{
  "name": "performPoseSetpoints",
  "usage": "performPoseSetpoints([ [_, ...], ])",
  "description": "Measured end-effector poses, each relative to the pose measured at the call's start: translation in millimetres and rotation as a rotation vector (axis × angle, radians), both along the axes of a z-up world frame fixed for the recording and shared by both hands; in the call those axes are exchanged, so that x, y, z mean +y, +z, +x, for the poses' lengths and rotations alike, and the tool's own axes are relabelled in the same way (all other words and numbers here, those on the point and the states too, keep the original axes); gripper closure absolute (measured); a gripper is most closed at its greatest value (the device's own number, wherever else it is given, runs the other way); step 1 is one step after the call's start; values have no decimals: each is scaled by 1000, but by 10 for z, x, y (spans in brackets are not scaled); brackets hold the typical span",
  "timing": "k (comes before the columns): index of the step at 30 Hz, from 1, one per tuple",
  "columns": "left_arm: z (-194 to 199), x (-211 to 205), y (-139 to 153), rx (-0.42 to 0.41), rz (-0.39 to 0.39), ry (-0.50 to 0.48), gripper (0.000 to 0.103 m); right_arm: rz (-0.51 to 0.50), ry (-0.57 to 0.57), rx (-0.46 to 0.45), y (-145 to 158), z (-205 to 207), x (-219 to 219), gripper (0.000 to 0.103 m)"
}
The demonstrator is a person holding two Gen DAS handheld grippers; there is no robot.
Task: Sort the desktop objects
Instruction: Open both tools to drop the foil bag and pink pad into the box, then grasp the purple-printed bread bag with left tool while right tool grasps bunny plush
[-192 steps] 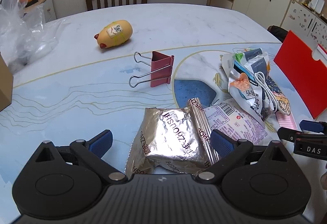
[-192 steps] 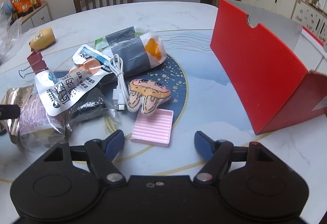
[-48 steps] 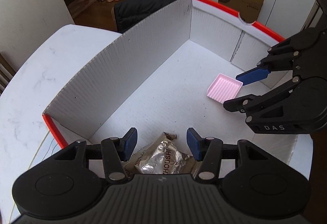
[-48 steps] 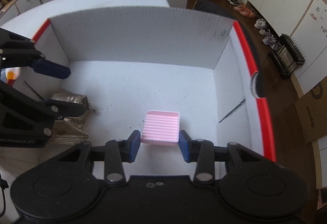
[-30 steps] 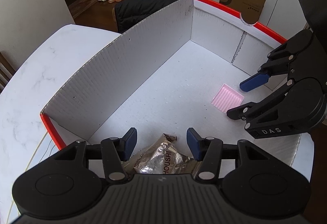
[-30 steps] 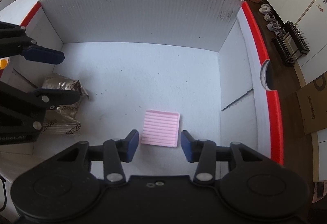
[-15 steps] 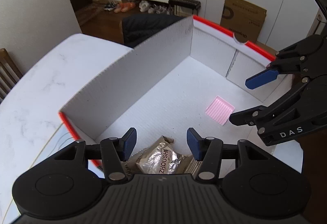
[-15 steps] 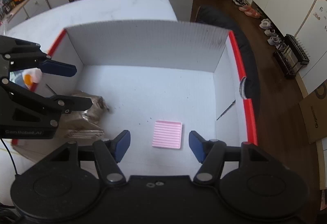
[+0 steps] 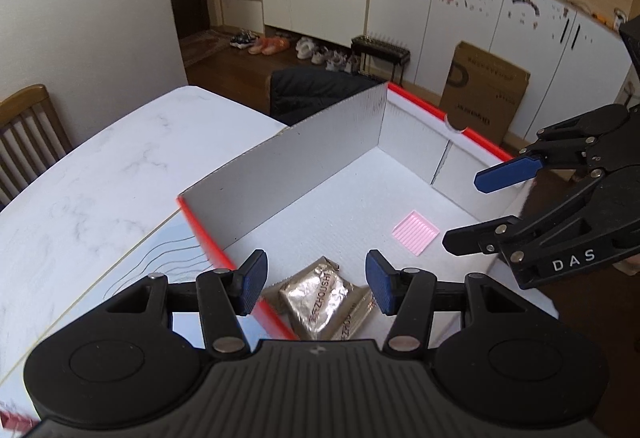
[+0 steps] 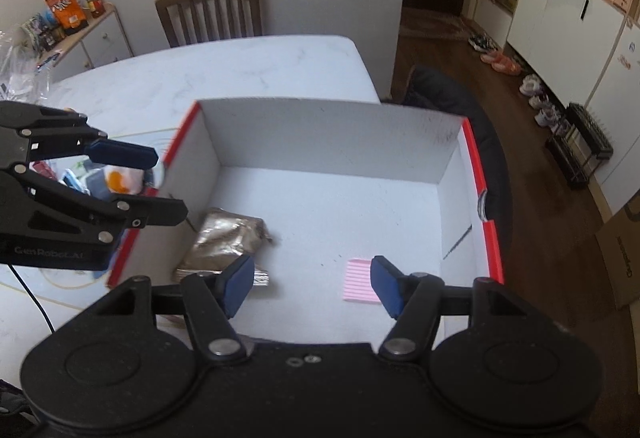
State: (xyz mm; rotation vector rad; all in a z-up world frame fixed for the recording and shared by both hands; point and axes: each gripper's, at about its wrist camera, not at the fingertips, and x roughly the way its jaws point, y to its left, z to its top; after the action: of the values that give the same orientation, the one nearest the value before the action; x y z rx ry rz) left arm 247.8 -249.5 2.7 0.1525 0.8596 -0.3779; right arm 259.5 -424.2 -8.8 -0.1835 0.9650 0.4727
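One silver foil snack packet [image 9: 320,298] flat on the white floor of the red-edged white cardboard box [image 9: 320,154], close against the box's near-left wall by the red rim. Below and just ahead of the left tool [image 9: 316,288], seen in the gap between its two blue pads but well under them, untouched; left tool released, jaws apart, nothing gripped. In the right wrist view the same packet [image 10: 228,242] partly behind the right tool's left pad.

One small pink ribbed square pad [image 9: 416,232] flat on the box floor toward the box's right wall, well apart from the foil packet. In the right wrist view this pink pad [image 10: 360,280] just inside the right-hand pad of the right tool [image 10: 312,288], beneath it, not touched. Right tool released too, jaws spread wide and empty, hanging above the box's right side [image 9: 480,214].

Two things in the box, one of each kind. Two tools, both empty.

Box standing open-topped at the far right end of the white marbled bench [image 9: 100,174], four walls upright. Beyond the box's left wall, on the bench, a cluster of snack bags [image 10: 116,176] half hidden behind the left tool [image 10: 156,182]; number impossible to tell. One wooden chair [image 10: 210,10] at the bench's far edge.
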Motion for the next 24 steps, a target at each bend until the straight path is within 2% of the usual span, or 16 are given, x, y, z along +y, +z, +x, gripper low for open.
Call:
performPoseSetpoints([
  [3, -144, 104, 55, -15, -23, 9, 45, 16, -7, -17, 69, -95, 40, 37],
  [16, -746, 621, 104, -40, -73, 8, 45, 38, -58, -79, 222, -570, 426, 36],
  [24, -1059, 1045, 79, -38, -80, 13, 45, 42, -57, -67, 214, -805, 817, 36],
])
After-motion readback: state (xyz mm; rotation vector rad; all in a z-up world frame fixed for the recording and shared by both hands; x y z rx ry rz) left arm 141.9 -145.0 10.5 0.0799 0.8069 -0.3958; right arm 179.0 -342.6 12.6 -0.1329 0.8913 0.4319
